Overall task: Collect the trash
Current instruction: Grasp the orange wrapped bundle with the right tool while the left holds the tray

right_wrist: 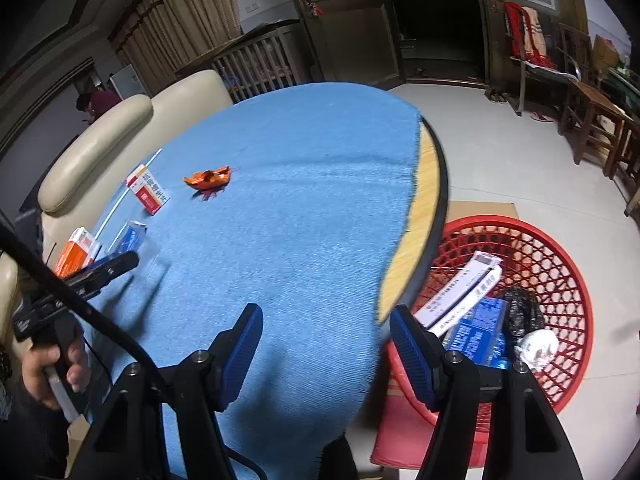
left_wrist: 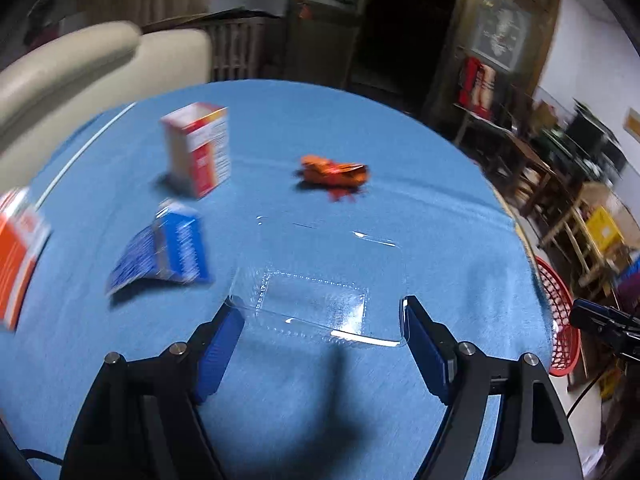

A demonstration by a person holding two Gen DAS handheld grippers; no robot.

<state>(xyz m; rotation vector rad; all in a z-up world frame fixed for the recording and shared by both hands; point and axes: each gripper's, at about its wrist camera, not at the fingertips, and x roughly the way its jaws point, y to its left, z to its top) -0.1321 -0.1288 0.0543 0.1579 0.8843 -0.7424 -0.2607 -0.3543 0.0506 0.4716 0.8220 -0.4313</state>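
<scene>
The room is dim, and light from above falls on the blue worktop (left_wrist: 360,128). The left wrist view is smeared by motion blur, worst on the boxes (left_wrist: 198,148) at left. Glare streaks the clear plastic tray (left_wrist: 320,304). Soft shadows lie near each claw. Fisheye bending and black corners frame both views.

tablecloth (left_wrist: 400,208): woven cloth, matt | tray (left_wrist: 320,300): clear glossy plastic | basket (right_wrist: 552,264): red plastic lattice

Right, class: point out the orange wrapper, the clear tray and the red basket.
orange wrapper (left_wrist: 334,173), left wrist view, crumpled middle.
clear tray (left_wrist: 320,300), left wrist view, flat base.
red basket (right_wrist: 556,264), right wrist view, mesh wall.
</scene>
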